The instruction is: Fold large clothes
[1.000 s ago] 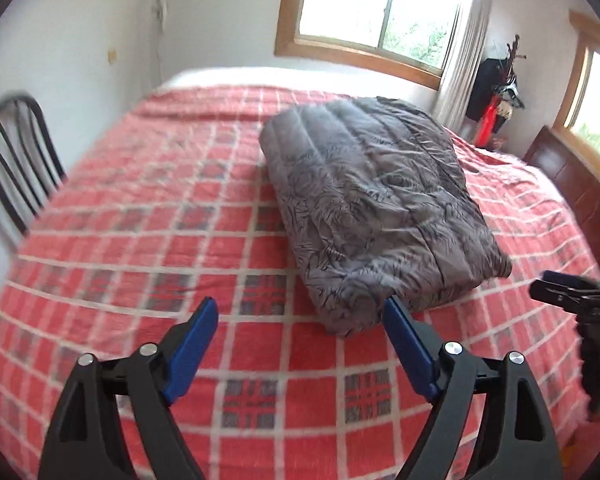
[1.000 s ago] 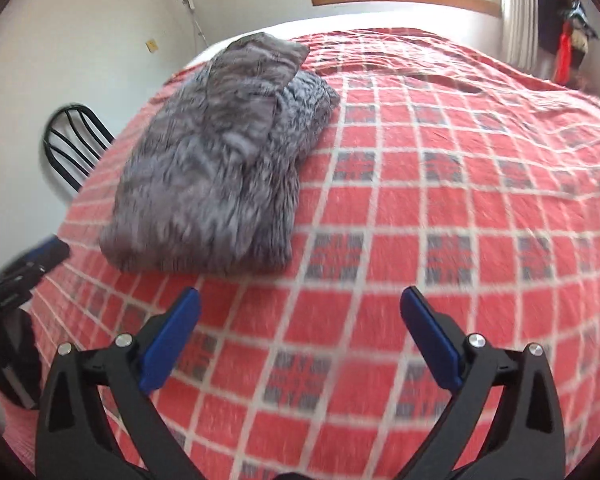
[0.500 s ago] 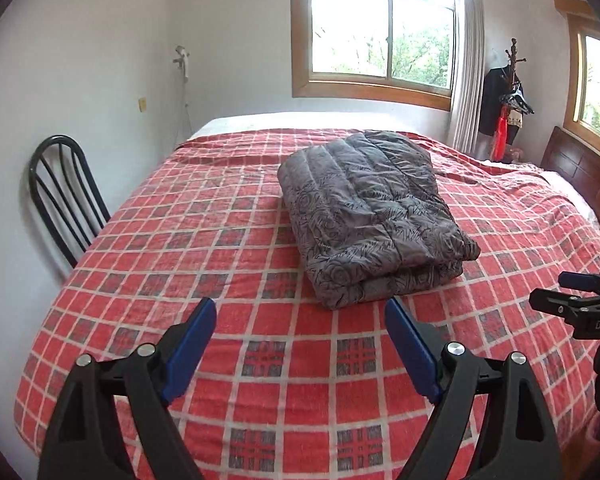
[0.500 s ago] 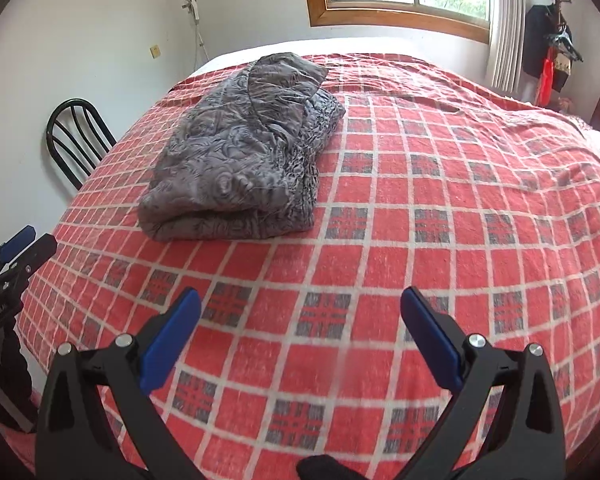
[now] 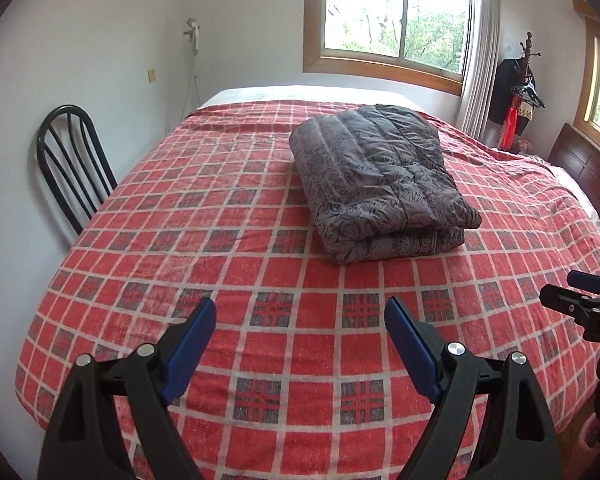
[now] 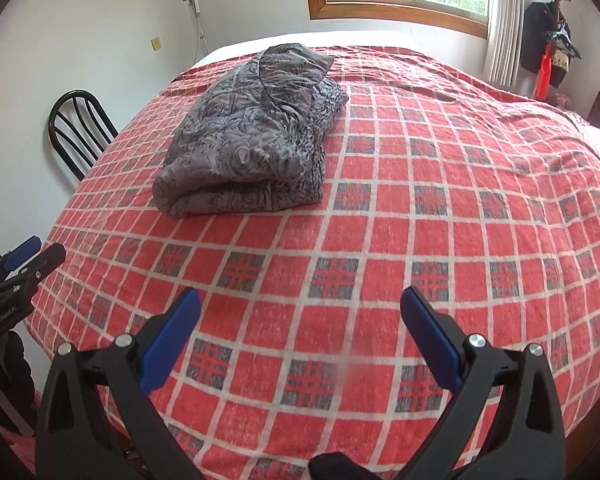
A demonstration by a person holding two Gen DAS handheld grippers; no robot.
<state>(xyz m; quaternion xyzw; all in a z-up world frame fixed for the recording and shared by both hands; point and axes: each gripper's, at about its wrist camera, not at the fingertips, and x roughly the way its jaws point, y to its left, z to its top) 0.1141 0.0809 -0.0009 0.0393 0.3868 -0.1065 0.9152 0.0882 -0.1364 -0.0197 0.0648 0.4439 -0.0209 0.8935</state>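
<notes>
Left wrist view showed a red plaid bedspread [image 5: 236, 264], the folded grey quilted coat [image 5: 376, 176] lying mid-bed, and a wooden headboard [image 5: 584, 168]; both views showed left gripper [image 5: 300, 320] and right gripper [image 6: 300, 312] wide open, empty.

Wide clear bedspread [image 5: 228, 240] ahead, one bulky obstacle.
Folded grey quilted garment [image 5: 376, 184] lying mid-bed, well apart from both spread-jawed, empty grippers: left gripper [image 5: 300, 320], right gripper [image 6: 300, 308]. Open checked cloth in front and to the right. Black chair [image 5: 72, 168] against the left edge; dark headboard [image 5: 580, 168] bounding the right.
</notes>
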